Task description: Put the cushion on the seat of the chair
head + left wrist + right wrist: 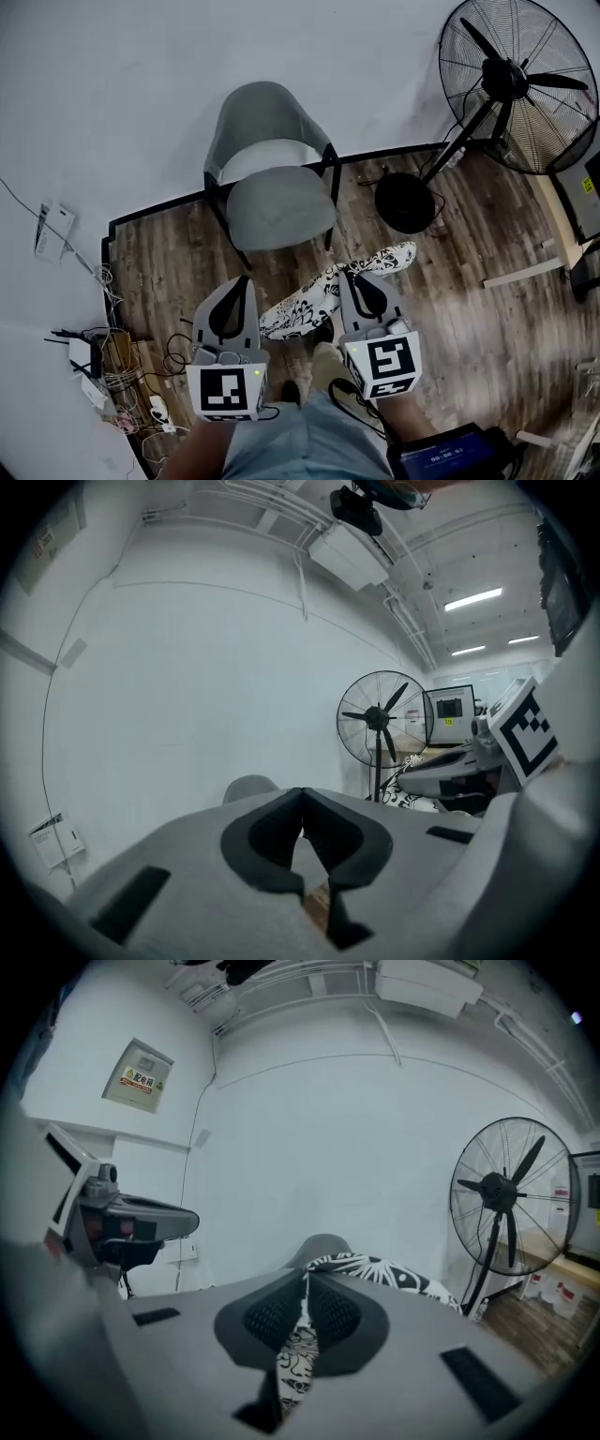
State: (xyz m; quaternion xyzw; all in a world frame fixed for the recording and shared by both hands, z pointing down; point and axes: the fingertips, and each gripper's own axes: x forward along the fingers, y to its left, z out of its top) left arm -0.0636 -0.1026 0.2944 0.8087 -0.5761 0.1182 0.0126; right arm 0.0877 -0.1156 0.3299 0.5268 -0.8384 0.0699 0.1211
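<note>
**Desk:** What does the caption say about the cushion?

**Photographer:** The black-and-white, flower-print fabric cushion hangs in the air above the brown wood-plank floor, short of the chair. The right gripper is clenched on it. In the right gripper view, the printed cloth is pinched between the closed jaws and runs on past them.

**Desk:** And the left gripper?

**Photographer:** The left gripper is closed on nothing, with only floor showing through the slit below its tips. It sits just beside the cushion's left end. Whether its flank brushes the cloth is hard to judge from above.

**Desk:** What is the relation that matters?

**Photographer:** The grey, padded, curved-back chair with black legs stands against the white wall, straight ahead of both grippers. Its bare seat faces them. The cushion's long axis runs crosswise, slanting from near-left to far-right, so its right end pokes out past the seat's right edge.

**Desk:** So the next move is?

**Photographer:** Probably forward and a little to the left. The right gripper is the working one, and the cushion needs squaring over the seat before release.
</note>
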